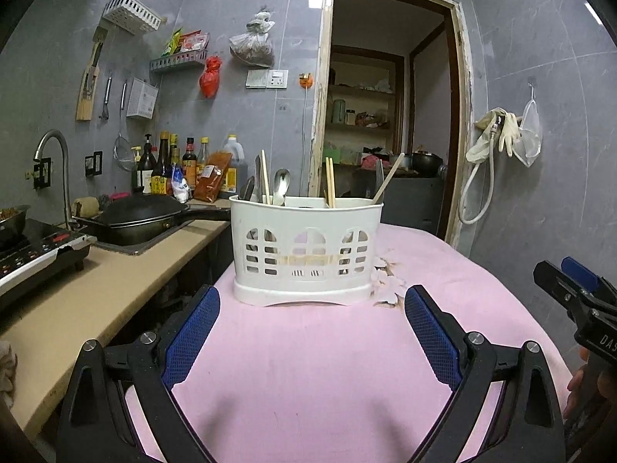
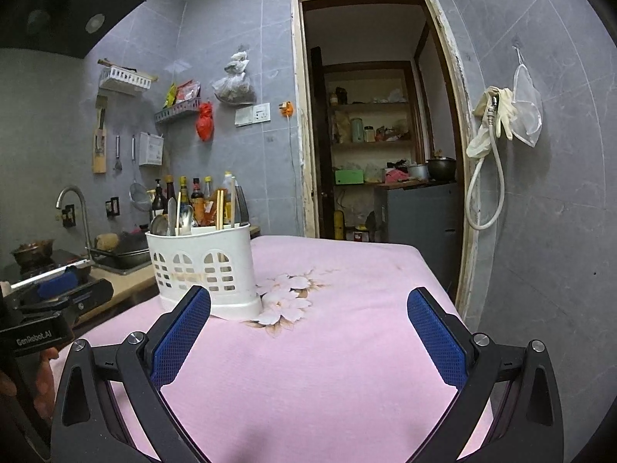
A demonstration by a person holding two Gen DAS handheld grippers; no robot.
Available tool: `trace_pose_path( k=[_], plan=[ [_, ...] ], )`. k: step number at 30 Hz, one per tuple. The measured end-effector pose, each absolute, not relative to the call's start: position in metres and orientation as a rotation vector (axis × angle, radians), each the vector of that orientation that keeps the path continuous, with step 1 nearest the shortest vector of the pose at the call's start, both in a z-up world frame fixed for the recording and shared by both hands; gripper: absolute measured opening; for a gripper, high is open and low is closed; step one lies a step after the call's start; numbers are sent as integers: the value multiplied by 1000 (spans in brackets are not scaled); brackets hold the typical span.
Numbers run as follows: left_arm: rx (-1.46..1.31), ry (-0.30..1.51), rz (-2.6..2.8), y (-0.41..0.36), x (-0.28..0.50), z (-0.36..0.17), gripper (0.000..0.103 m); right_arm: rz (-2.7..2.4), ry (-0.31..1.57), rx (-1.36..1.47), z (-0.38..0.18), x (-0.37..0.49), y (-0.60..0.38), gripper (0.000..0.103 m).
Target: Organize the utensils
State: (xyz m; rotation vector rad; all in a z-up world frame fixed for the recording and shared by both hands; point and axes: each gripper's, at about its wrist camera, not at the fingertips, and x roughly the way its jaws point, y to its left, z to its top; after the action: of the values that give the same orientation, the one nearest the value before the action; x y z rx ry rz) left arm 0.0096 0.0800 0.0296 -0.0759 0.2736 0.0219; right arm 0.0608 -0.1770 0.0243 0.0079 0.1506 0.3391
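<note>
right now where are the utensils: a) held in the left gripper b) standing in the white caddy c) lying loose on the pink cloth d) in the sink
b: the spoons and chopsticks stand upright in the white caddy on the pink cloth, and both grippers are open and hold nothing.

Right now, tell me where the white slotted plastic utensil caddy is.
The white slotted plastic utensil caddy stands upright on the pink tablecloth, dead ahead in the left wrist view, beside the floral print and near the table's counter-side edge.
</note>
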Motion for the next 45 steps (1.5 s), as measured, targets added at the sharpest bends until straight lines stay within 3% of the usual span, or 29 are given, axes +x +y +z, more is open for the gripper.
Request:
trace_pose_path(
  k=[45],
  plan=[
    [-91, 292, 23, 89, 7, 19, 94, 342, 166, 11, 22, 62, -175, 103]
  ],
)
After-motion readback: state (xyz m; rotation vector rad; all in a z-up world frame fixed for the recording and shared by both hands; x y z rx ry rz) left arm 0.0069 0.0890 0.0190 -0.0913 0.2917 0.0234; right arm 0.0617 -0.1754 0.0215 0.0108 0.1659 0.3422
